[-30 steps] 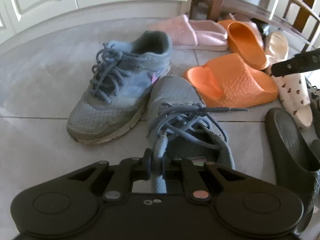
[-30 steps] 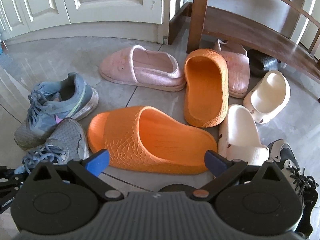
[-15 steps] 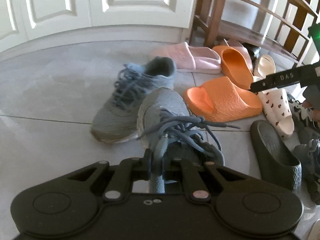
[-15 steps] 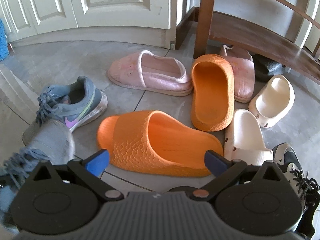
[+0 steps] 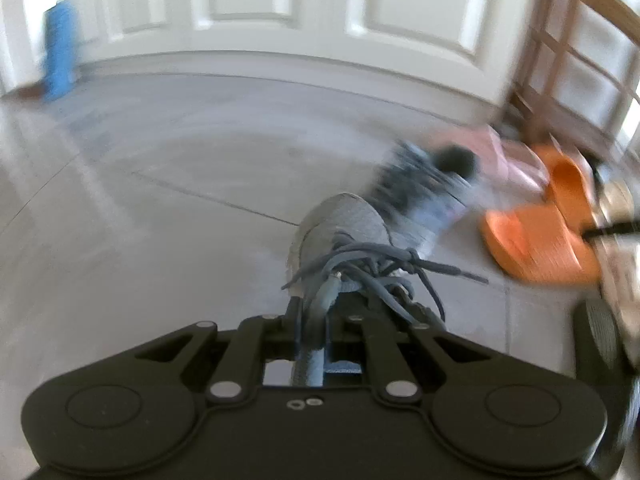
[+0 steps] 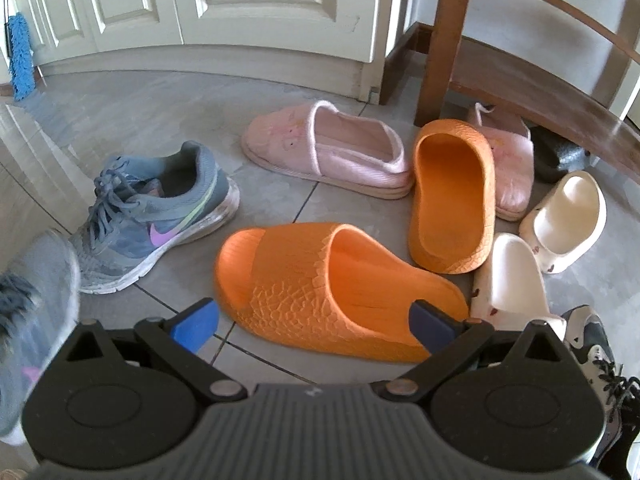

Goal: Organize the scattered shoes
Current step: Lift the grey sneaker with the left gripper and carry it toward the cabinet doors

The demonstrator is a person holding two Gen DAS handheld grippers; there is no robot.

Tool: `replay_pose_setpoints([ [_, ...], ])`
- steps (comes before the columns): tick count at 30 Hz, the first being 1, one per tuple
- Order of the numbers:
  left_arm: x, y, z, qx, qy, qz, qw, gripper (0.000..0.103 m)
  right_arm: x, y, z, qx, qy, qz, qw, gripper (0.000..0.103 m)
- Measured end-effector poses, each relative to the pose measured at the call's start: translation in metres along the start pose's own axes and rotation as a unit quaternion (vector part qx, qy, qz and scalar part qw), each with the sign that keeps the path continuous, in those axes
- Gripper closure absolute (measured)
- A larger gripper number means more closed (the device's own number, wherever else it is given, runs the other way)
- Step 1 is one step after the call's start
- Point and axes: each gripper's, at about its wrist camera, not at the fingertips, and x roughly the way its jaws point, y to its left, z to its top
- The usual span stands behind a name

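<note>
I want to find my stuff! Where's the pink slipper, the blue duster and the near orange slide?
pink slipper [image 6: 324, 152]: right wrist view, inner lining.
blue duster [image 6: 20, 56]: right wrist view, fluffy head.
near orange slide [image 6: 288, 276]: right wrist view, textured strap.

The right tool [image 6: 314, 318] hung wide open over a textured orange rubber slide [image 6: 320, 292]. Left of it lay a laced grey-blue sneaker [image 6: 156, 220]; beyond, a pink fabric slipper [image 6: 328, 152]; right, cream plastic slides [image 6: 508, 280].
</note>
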Motion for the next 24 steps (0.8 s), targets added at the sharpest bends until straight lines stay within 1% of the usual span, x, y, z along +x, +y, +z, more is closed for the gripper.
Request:
replay_pose_setpoints([
  [3, 0.002, 0.022, 0.002, -0.065, -0.003, 0.053, 0.9965, 0.095, 0.005, 0.008, -0.001, -0.013, 0.002, 0.006, 1.0, 0.001],
  [6, 0.014, 0.041, 0.004, -0.114, 0.004, 0.084, 0.9898, 0.094, 0.008, 0.016, -0.001, -0.027, 0.002, 0.01, 1.0, 0.001],
  [8, 0.026, 0.049, 0.007, -0.123, 0.01, 0.104, 0.9869, 0.094, 0.009, 0.022, -0.001, -0.036, -0.001, 0.011, 0.999, 0.001],
  [11, 0.036, 0.055, 0.01, -0.134, 0.015, 0.113, 0.9845, 0.094, 0.007, 0.026, -0.001, -0.049, -0.009, 0.012, 0.999, 0.001],
  [13, 0.036, 0.055, 0.011, -0.13, 0.019, 0.116, 0.9845, 0.094, 0.007, 0.027, -0.001, -0.053, -0.011, 0.011, 0.998, 0.001],
  [14, 0.036, 0.055, 0.012, -0.129, 0.021, 0.117, 0.9845, 0.091, 0.007, 0.027, -0.002, -0.056, -0.011, 0.011, 0.998, 0.001],
  [15, 0.032, 0.055, 0.011, -0.127, 0.018, 0.118, 0.9846, 0.085, 0.008, 0.027, -0.002, -0.056, -0.01, 0.011, 0.998, 0.001],
  [16, 0.028, 0.057, 0.011, -0.126, 0.015, 0.12, 0.9847, 0.084, 0.008, 0.027, -0.002, -0.056, -0.009, 0.011, 0.998, 0.001],
  [17, 0.022, 0.057, 0.012, -0.117, 0.013, 0.129, 0.9846, 0.082, 0.01, 0.026, -0.002, -0.055, -0.006, 0.012, 0.998, 0.001],
  [19, 0.014, 0.059, 0.012, -0.1, 0.017, 0.142, 0.9846, 0.083, 0.012, 0.027, -0.002, -0.054, -0.003, 0.014, 0.998, 0.001],
  [22, 0.005, 0.054, 0.011, -0.062, 0.011, 0.156, 0.9857, 0.08, 0.013, 0.03, -0.004, -0.061, -0.004, 0.02, 0.998, 0.001],
  [24, 0.003, 0.045, 0.012, 0.004, 0.011, 0.156, 0.9877, 0.074, 0.014, 0.033, -0.005, -0.066, -0.004, 0.024, 0.998, 0.001],
])
